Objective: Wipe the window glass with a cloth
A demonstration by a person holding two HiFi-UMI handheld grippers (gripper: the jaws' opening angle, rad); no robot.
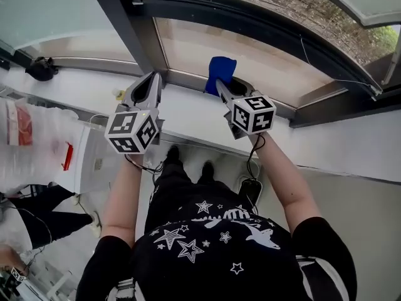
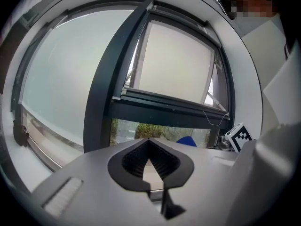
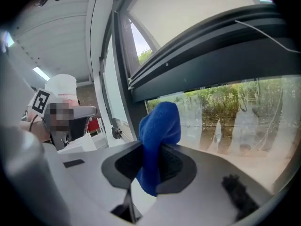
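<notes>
A dark-framed window (image 1: 128, 27) rises over a white sill (image 1: 188, 115), with shrubs visible through the lower glass (image 1: 263, 58). A person stands at the sill holding both grippers up toward it.

The right gripper (image 1: 221, 85) is clamped on the cloth (image 1: 220, 69). The fabric runs down between the two pads, its lower end hangs just under them, and most of it bulges out past the tips. The cloth (image 3: 159, 131) is deep blue, fleecy and bunched into a thick fold with a rounded top. Its long axis follows the jaws and its free end points up and forward at the lower pane. Whether it touches the glass cannot be told.

The left gripper (image 1: 150, 83) hangs just beside it over the sill. Its jaws are closed together tip to tip with nothing between them (image 2: 149, 143).
</notes>
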